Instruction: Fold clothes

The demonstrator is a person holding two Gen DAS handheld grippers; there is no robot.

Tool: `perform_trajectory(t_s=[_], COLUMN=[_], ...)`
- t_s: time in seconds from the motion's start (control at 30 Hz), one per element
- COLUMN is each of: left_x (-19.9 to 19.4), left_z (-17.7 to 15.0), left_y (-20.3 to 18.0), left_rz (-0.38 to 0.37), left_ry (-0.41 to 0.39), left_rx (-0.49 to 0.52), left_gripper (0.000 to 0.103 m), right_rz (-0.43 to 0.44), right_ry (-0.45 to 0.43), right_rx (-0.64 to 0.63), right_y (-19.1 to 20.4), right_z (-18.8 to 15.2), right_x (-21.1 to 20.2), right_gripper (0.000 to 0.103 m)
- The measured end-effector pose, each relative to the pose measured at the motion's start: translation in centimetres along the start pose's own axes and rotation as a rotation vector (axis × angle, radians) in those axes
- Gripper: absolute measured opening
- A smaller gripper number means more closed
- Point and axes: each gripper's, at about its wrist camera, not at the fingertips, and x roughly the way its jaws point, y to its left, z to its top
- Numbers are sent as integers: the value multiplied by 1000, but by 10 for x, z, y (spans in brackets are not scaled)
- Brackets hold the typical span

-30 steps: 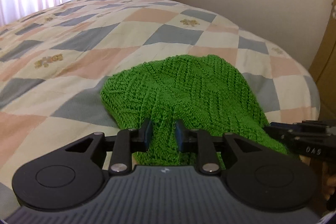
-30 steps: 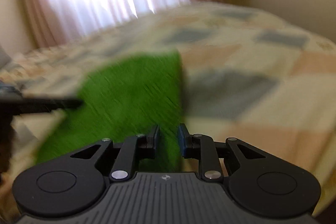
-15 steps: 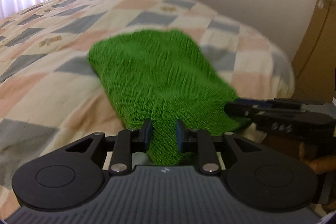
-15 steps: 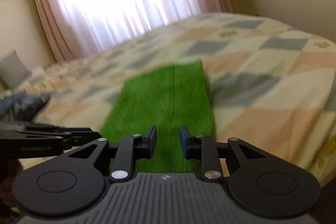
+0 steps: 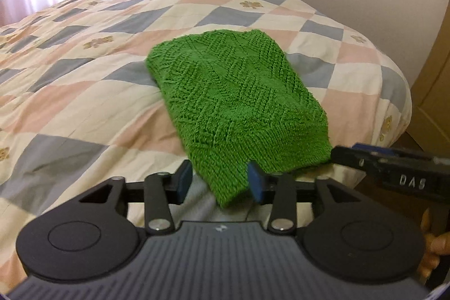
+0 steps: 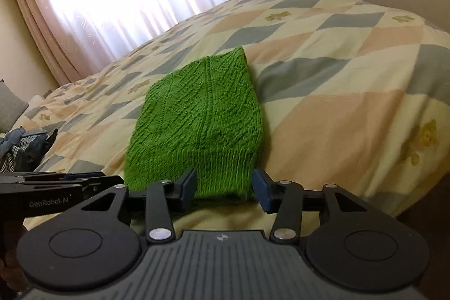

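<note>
Left wrist view: the green sweater lies folded on the bed, near its edge. The left gripper is opening; a sweater corner sits between the jaws, let go.

Right wrist view: the right gripper is opening too, with the sweater's near edge between its jaws, not squeezed.

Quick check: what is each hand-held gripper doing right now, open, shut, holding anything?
Left hand-held gripper: jaws opening, green knitted garment between the pads, not clamped.
Right hand-held gripper: jaws opening, garment edge between the pads, not clamped.
</note>
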Motion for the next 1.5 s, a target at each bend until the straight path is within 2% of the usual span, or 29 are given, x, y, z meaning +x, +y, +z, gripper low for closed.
perform_trajectory(t_s=[0.1, 0.23, 0.37, 0.53, 0.9, 1.03, 1.1, 1.5], left_x=[-15, -34, -51, -68, -103, -112, -113, -106], left_z=[-2, -3, -5, -10, -26, -32, -35, -43], left_y=[-1, -1, 1, 1, -7, -14, -16, -11], left_rz=[12, 30, 40, 51, 78, 76, 75, 75], left_ry=[-15, -46, -67, -78, -122, -132, -129, -101], left_rx=[0, -12, -18, -15, 11, 28, 32, 4], left_gripper=[47, 57, 60, 63, 76, 77, 80, 88], right_rz=[15, 15, 7, 23, 22, -3, -24, -170], right_ry=[15, 31, 6, -25, -62, -71, -71, 14], right_rx=[22, 67, 51, 35, -8, -18, -26, -133], right_y=[1, 1, 9, 22, 45, 52, 56, 87], right_z=[-7, -11, -8, -6, -8, -9, -10, -16], right_x=[-8, -15, -28, -45, -77, -90, -96, -102], right_gripper=[56, 59, 76, 80, 90, 97, 100, 101])
